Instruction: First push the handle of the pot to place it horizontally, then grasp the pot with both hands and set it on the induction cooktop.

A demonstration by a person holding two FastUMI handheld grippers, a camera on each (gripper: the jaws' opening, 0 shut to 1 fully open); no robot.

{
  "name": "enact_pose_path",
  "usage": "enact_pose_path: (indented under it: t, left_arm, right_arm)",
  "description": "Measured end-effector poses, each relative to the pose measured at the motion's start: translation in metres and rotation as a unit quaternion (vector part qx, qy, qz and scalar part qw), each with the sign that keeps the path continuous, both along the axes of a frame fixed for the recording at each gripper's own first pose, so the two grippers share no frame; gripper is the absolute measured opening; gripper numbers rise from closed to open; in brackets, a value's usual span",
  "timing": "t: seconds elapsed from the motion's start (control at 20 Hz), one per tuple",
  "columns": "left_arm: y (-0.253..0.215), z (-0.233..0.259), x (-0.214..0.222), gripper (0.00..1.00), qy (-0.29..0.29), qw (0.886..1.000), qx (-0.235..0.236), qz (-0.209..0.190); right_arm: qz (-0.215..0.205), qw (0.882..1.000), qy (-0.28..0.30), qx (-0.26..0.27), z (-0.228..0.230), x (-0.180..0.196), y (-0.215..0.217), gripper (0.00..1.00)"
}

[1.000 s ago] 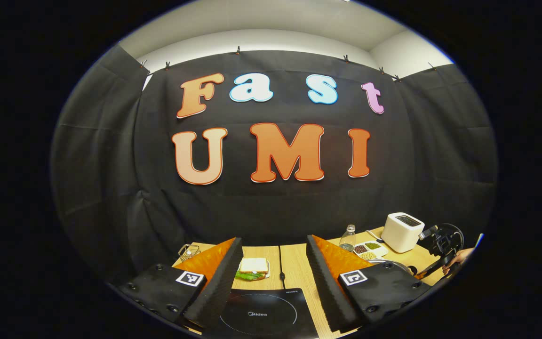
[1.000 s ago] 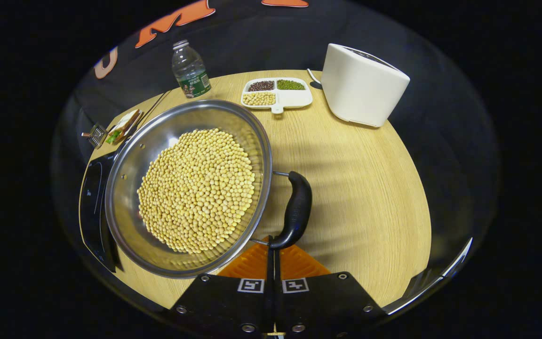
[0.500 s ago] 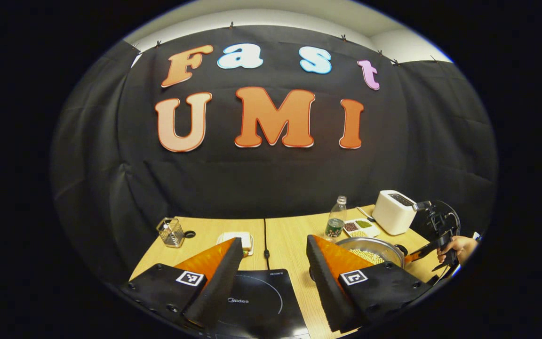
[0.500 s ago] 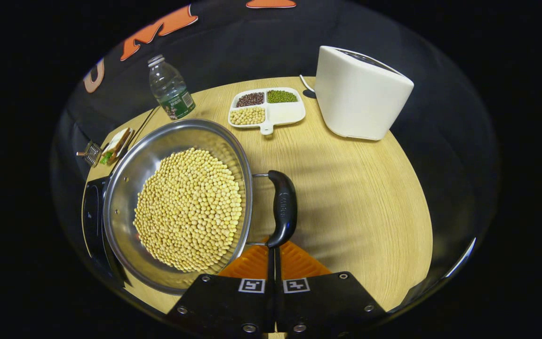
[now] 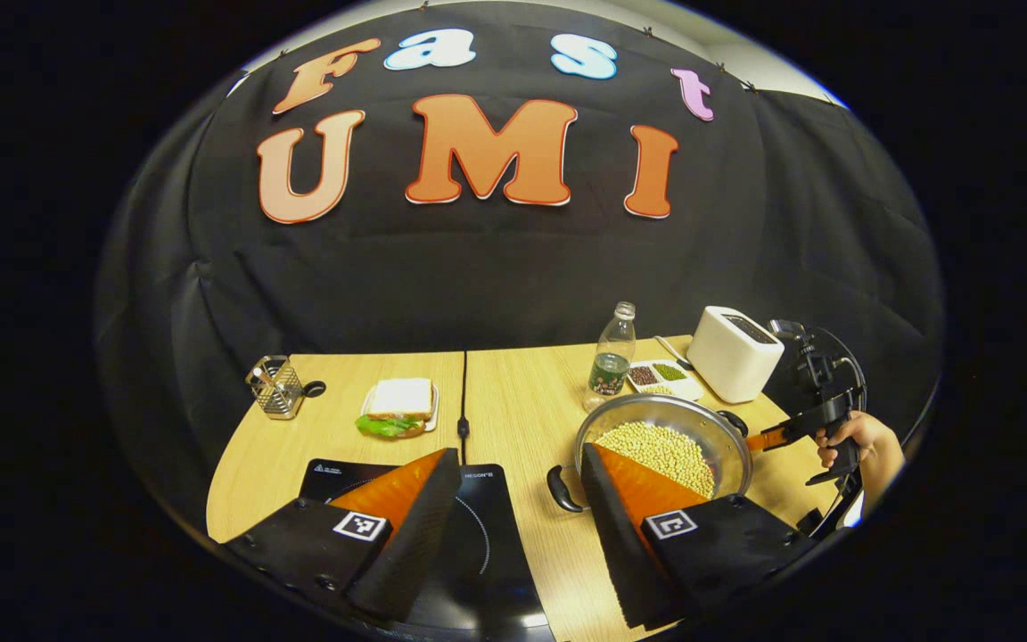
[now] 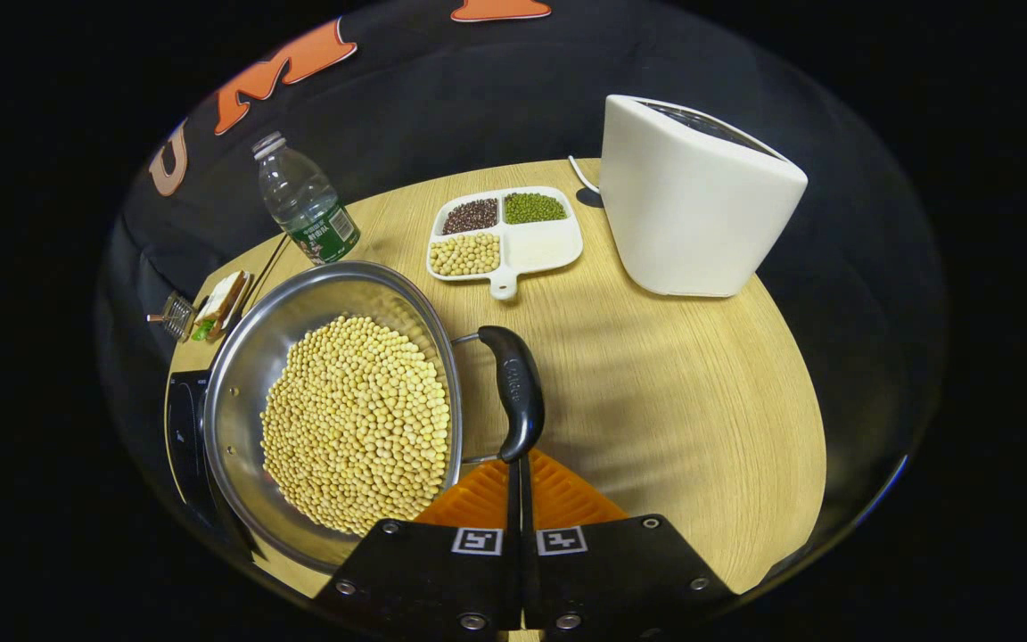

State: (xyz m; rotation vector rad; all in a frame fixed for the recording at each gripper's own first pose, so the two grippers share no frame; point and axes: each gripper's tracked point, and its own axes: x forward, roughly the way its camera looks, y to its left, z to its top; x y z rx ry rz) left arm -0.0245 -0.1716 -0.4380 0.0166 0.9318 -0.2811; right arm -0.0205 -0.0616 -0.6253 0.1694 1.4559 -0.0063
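Observation:
A steel pot (image 6: 246, 374) full of yellow beans (image 6: 357, 419) stands on the wooden table (image 6: 674, 401). Its black side handle (image 6: 515, 392) runs up the middle of the right gripper view. My right gripper (image 6: 518, 464) is shut, its joined tips touching the handle's near end. In the left gripper view the pot (image 5: 656, 412) sits right of the black induction cooktop (image 5: 491, 562), with its other handle (image 5: 560, 489) toward the cooktop. My left gripper (image 5: 518, 455) is open above the cooktop's edge, holding nothing. The right gripper (image 5: 759, 440) and a hand (image 5: 857, 437) appear beyond the pot.
A white toaster (image 6: 696, 201), a divided tray of beans (image 6: 505, 236) and a water bottle (image 6: 304, 201) stand behind the pot. A sandwich (image 5: 398, 406) and a wire basket (image 5: 275, 388) sit at the back left. The cooktop (image 6: 182, 428) lies left of the pot.
The left gripper's view has tipped downward, bringing the table, cooktop and pot into sight. In the right gripper view the pot and handle have shifted left and turned, the shut tips staying against the handle.

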Motion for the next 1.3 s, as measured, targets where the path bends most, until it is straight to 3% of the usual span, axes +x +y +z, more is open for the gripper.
enact_pose_path:
  t: [0.3, 0.45, 0.65, 0.7, 0.75, 0.85, 1.1, 1.3]
  left_arm:
    - [-0.035, -0.047, -0.025, 0.91, 0.101, 0.995, -0.017, -0.005]
    - [-0.048, -0.074, -0.030, 0.94, 0.142, 0.989, -0.029, 0.005]
    - [-0.065, -0.109, -0.034, 0.94, 0.190, 0.981, -0.038, 0.025]
    - [-0.067, -0.117, -0.033, 0.94, 0.197, 0.979, -0.036, 0.027]
    - [-0.065, -0.127, -0.033, 0.94, 0.204, 0.978, -0.027, 0.032]
    - [-0.064, -0.145, -0.032, 0.94, 0.214, 0.976, -0.010, 0.039]
    - [-0.068, -0.179, -0.038, 0.97, 0.228, 0.972, 0.018, 0.049]
    - [-0.064, -0.193, -0.035, 0.93, 0.216, 0.974, 0.041, 0.055]
  right_arm:
    - [-0.025, 0.999, -0.029, 0.004, 0.035, 0.012, -0.020, 0.04]
    - [-0.027, 0.999, -0.039, 0.025, 0.047, 0.018, -0.010, 0.24]
    - [-0.021, 0.998, -0.045, 0.042, 0.046, 0.026, 0.008, 0.65]
    - [-0.018, 0.998, -0.043, 0.042, 0.043, 0.028, 0.012, 0.65]
    - [-0.016, 0.998, -0.040, 0.038, 0.039, 0.028, 0.013, 0.77]
    - [-0.018, 0.999, -0.033, 0.029, 0.031, 0.028, 0.014, 0.86]
    - [-0.016, 1.000, -0.018, 0.001, 0.003, 0.033, 0.010, 0.90]
    - [-0.006, 1.000, -0.012, -0.020, -0.018, 0.034, 0.006, 0.90]
